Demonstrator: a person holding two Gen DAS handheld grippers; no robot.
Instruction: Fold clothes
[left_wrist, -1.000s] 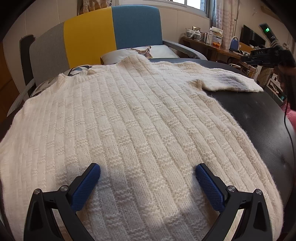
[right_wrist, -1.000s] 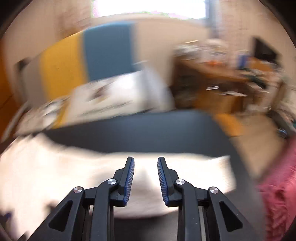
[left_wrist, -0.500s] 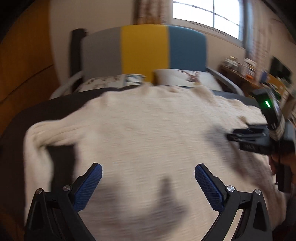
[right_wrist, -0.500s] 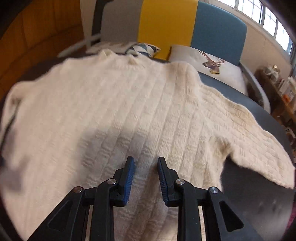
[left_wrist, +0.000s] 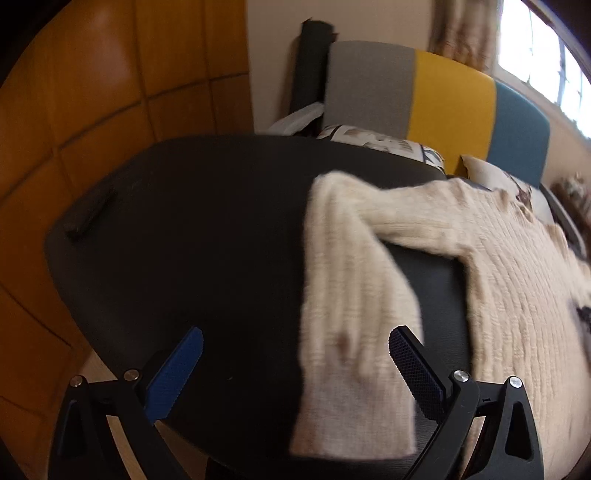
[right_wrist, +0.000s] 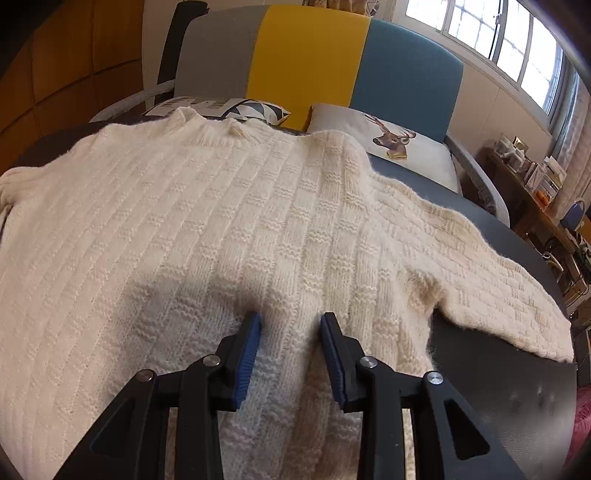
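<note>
You are holding the left tool (left_wrist: 295, 354) wide open and empty above the left sleeve (left_wrist: 354, 332), which is lying bent down the dark desk (left_wrist: 192, 236) beside the sweater's body. Come down on the cuff end and take only one layer before carrying it across. The cream sweater (right_wrist: 229, 221) is lying spread flat on the desk. Your right tool (right_wrist: 291, 325) is resting on its lower body; its jaws have just been opening, with knit between them but no pinch I can see. Keep it steady there to anchor the fabric.
</note>
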